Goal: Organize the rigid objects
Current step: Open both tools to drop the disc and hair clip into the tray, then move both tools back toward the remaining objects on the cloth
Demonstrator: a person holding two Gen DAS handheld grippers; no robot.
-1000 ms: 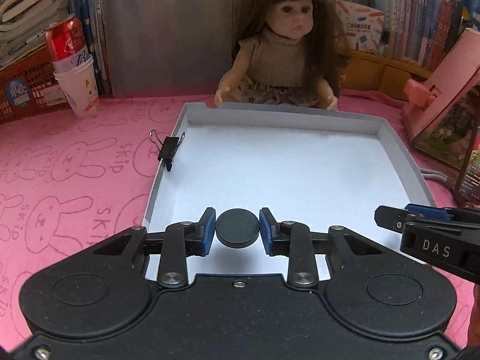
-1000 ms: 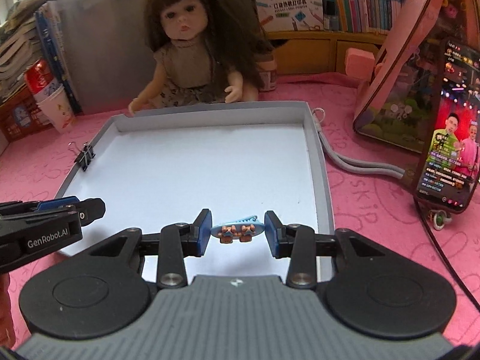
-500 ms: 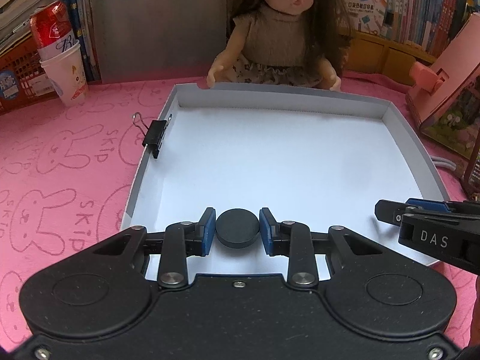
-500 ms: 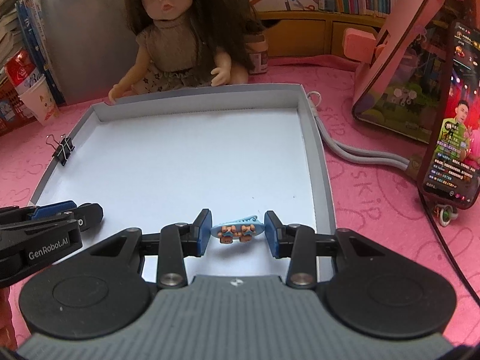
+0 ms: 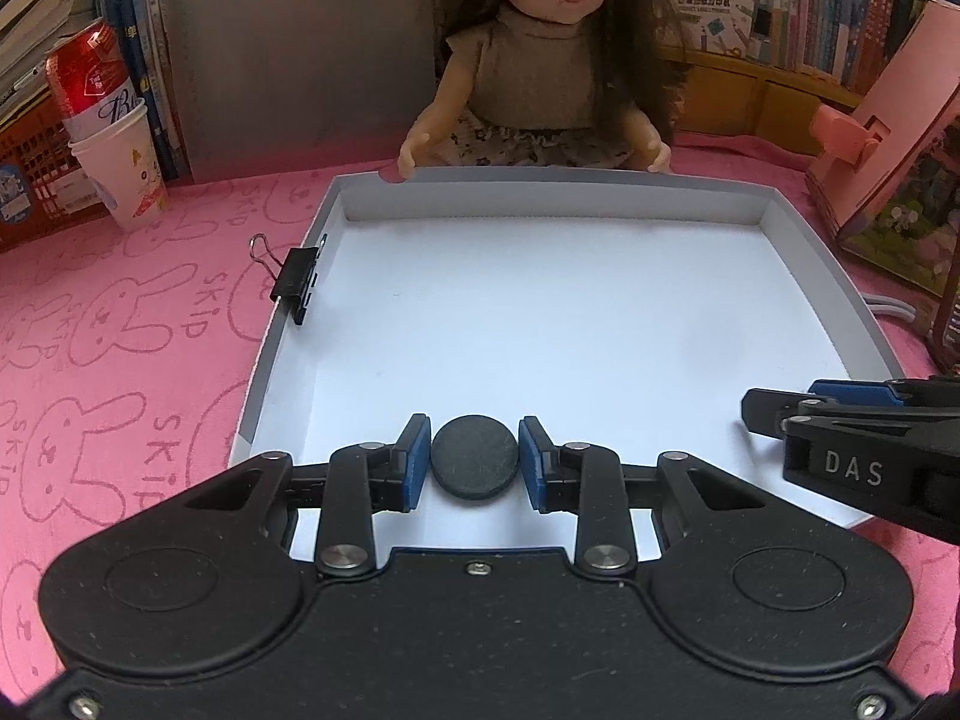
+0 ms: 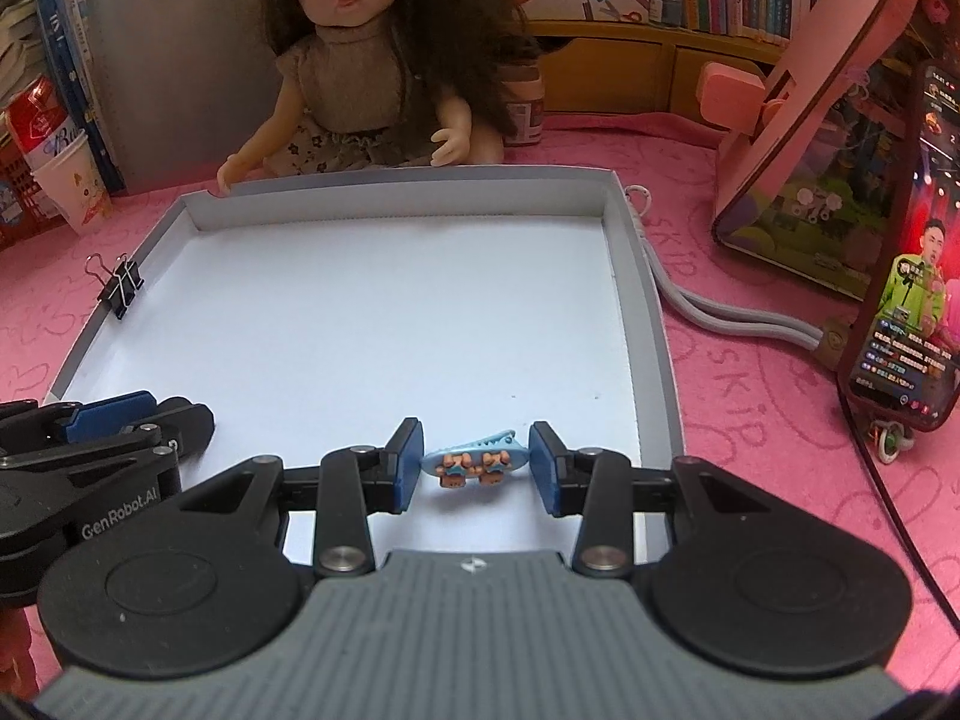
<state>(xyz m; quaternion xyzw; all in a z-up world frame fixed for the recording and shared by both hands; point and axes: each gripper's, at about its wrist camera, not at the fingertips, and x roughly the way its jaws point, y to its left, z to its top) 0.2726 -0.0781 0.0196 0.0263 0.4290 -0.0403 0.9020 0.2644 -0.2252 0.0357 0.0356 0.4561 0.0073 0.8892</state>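
My left tongs (image 5: pixel 474 457) are clenched on a black disc (image 5: pixel 474 457), both blue pads tight against its rim, over the near edge of the shallow white tray (image 5: pixel 840 294). My right tongs (image 6: pixel 474 463) are opening; the small blue hair clip (image 6: pixel 476 463) with its brown figures sits between the pads, a gap on each side, low over the tray floor near the right wall (image 6: pixel 645 324); I cannot tell whether it touches the floor. A black binder clip (image 5: pixel 295 283) grips the tray's left wall. A doll (image 6: pixel 354 69) sits just behind the far wall, one hand resting on the far-left corner. On the pink table (image 5: pixel 108 324): a paper cup (image 5: pixel 123 171) holding a red can (image 5: pixel 87 81) at far left, a pink stand (image 6: pixel 798 120) and a lit phone (image 6: pixel 906 276) at right, grey cables (image 6: pixel 732 318) running beside the tray's right wall. Books line the back.
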